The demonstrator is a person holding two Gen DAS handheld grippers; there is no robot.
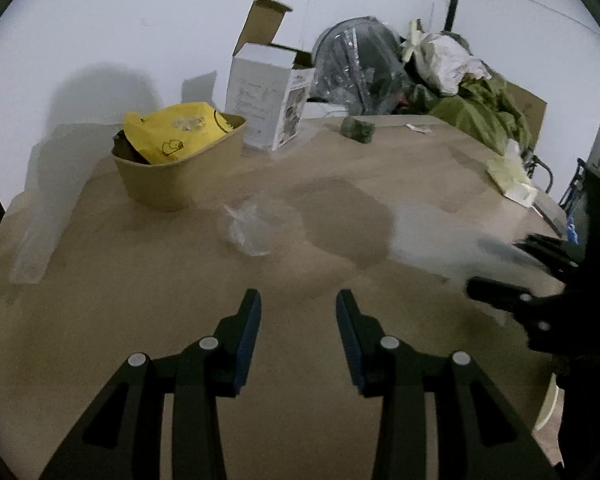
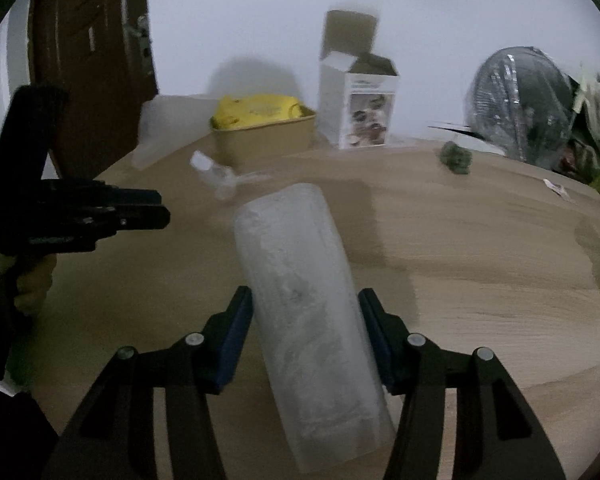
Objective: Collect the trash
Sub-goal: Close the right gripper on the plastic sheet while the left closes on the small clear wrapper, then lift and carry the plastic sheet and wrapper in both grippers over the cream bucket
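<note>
Right wrist view: right claw (image 2: 305,312) clamps pale foam block (image 2: 300,300), centre frame. Left claw (image 1: 297,322) half-open, empty. Tan bin (image 1: 180,168), upper left, already holds yellow wrapper (image 1: 172,132). Clear plastic scrap (image 1: 244,230), green wad (image 1: 358,128) remain on surface (image 1: 140,280).

Left wrist view: sits low over table (image 1: 140,280), looks forward and down past own two fingers toward white wall (image 1: 140,20). Right wrist view: same slant, close above table, more to right. Both show tan bin (image 1: 180,168) with yellow bag (image 1: 176,132), open white box (image 1: 268,100), and each other's gripper at edge.
</note>
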